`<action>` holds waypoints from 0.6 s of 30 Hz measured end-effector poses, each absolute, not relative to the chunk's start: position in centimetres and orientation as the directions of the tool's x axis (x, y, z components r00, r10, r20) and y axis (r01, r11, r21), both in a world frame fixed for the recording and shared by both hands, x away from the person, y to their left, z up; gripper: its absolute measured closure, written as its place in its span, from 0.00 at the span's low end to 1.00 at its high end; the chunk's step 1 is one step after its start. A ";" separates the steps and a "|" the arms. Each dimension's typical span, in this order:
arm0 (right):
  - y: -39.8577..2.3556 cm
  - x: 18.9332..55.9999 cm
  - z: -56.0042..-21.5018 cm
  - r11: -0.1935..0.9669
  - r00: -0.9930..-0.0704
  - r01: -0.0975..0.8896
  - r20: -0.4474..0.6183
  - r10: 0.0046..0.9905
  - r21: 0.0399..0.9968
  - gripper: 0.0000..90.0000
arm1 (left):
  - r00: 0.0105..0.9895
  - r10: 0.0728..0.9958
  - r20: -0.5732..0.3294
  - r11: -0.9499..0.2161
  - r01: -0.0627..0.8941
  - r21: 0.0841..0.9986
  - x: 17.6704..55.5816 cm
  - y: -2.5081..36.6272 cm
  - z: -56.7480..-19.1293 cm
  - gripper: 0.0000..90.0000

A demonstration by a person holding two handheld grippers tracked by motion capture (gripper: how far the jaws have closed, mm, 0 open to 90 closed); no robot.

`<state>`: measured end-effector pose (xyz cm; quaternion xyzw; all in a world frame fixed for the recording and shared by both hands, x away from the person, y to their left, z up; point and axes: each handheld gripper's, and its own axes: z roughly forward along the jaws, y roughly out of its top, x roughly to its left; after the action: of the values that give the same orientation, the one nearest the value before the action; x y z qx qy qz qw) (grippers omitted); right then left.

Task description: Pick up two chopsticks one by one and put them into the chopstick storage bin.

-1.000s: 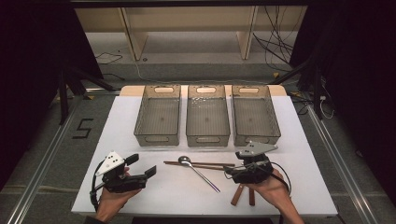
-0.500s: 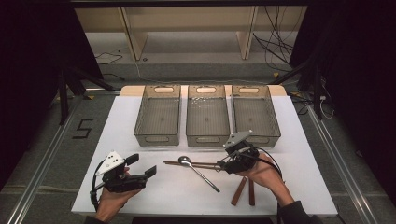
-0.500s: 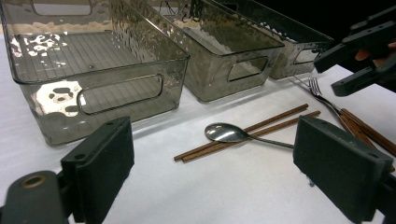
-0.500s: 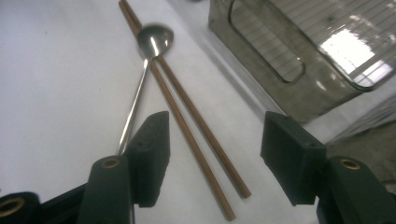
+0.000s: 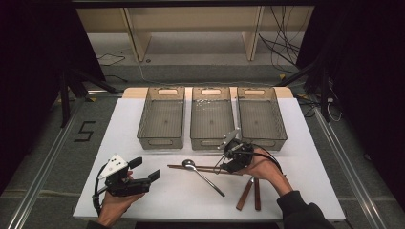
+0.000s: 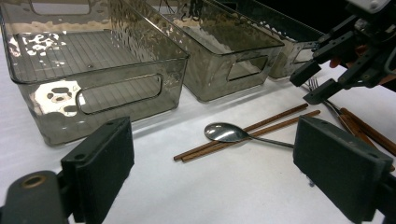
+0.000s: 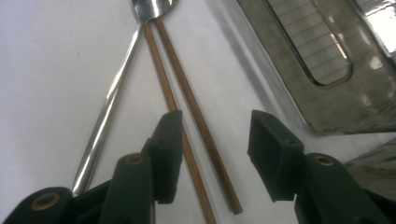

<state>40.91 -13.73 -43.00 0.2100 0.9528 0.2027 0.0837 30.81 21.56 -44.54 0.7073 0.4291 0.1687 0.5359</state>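
A pair of brown chopsticks (image 5: 200, 168) lies side by side across the white table (image 5: 305, 157), under the bowl of a steel spoon (image 5: 205, 179). My right gripper (image 5: 223, 166) is low over their right ends. In the right gripper view its jaws (image 7: 217, 140) straddle the chopsticks (image 7: 187, 100); they have just been closing, and the pads stand apart from the sticks, so it is open. The spoon's handle (image 7: 109, 100) runs outside the left jaw. My left gripper (image 5: 145, 169) rests near the front left, open wide and empty (image 6: 219, 172), facing the spoon (image 6: 224, 132) and chopsticks (image 6: 261, 126).
Three clear grey bins (image 5: 161, 119) (image 5: 211, 119) (image 5: 260, 117) stand in a row behind the cutlery. Two brown-handled pieces (image 5: 250, 193) lie at the front right by the person's right hand; one shows fork tines (image 6: 312, 85). The table's front edge is close to both hands.
The right gripper has moved left and slightly down from the brown-handled pieces to the chopsticks' right ends, and its jaws have narrowed. The left gripper has stayed put.
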 end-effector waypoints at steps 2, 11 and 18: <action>-13.5 41.2 -43.2 0.843 -0.907 0.351 -0.077 0.415 0.407 0.65 | 0.575 0.788 -0.221 -0.058 0.427 0.903 30.8 21.6 -44.5 0.13; -13.0 41.9 -44.0 0.868 -0.919 0.340 -0.067 0.388 0.361 0.71 | 0.577 0.787 -0.218 -0.063 0.426 0.902 30.9 21.6 -44.6 0.13; -12.4 42.3 -44.3 0.902 -0.937 0.305 -0.075 0.342 0.306 0.77 | 0.577 0.787 -0.218 -0.062 0.426 0.902 30.9 21.5 -44.6 0.13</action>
<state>42.26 -12.39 -44.34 0.1664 0.9730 0.1464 0.0638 30.87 21.54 -44.56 0.7091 0.4277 0.1686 0.5346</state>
